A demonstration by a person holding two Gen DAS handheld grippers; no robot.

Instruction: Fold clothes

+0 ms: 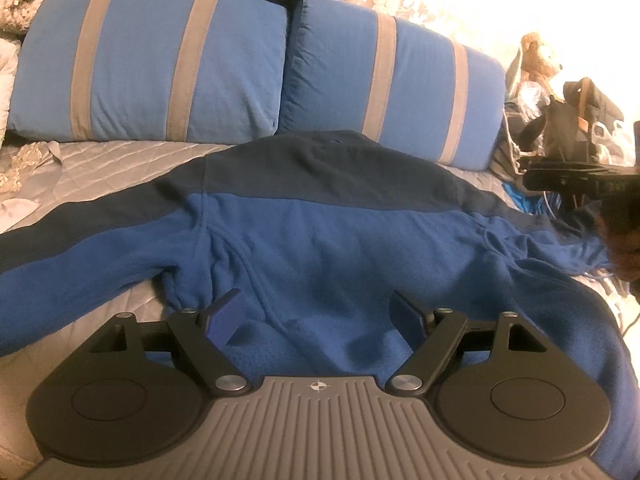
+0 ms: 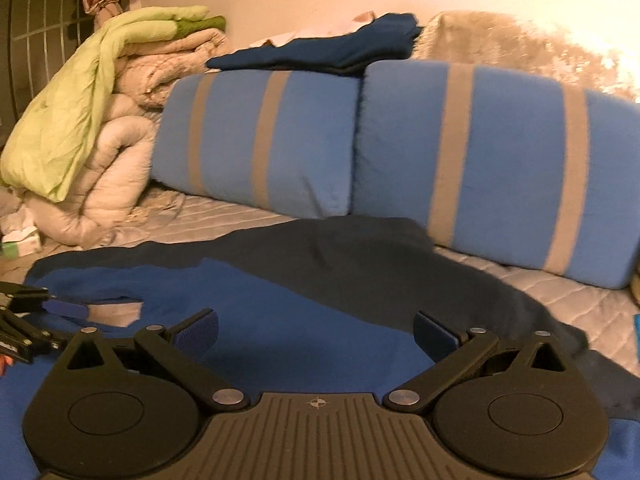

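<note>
Both hand-held grippers are hovering low over a blue fleece sweater, and each is standing wide open with nothing between its blue pads. Left hand-held gripper (image 1: 316, 314) is pointing toward twelve o'clock over the lower body of the sweater (image 1: 320, 240); whether its pads are brushing the fleece or hanging just above it, I cannot tell. Right hand-held gripper (image 2: 316, 330) is likewise gaping, empty, over the same garment from the right side, and it is showing in the left view at about three o'clock as a dark shape beside the far sleeve.

Outward from the grippers, the sweater is lying spread flat on the bed (image 1: 120, 152), its dark navy shoulder band toward twelve o'clock and touching the foot of two blue striped pillows (image 1: 160, 68). One sleeve is stretching out toward nine o'clock; the other is trailing off toward three o'clock, somewhat bunched. No fold is showing in it: body and sleeves are all lying open, so by my judgement this garment is yet needing its sleeves brought in and its body doubled over.

Farther out, at twelve o'clock on top of the pillows, a dark blue garment (image 2: 320, 52) is lying flat and compact, looking folded. A heap of quilts (image 2: 100, 120) is sitting at ten o'clock in the right view.
</note>
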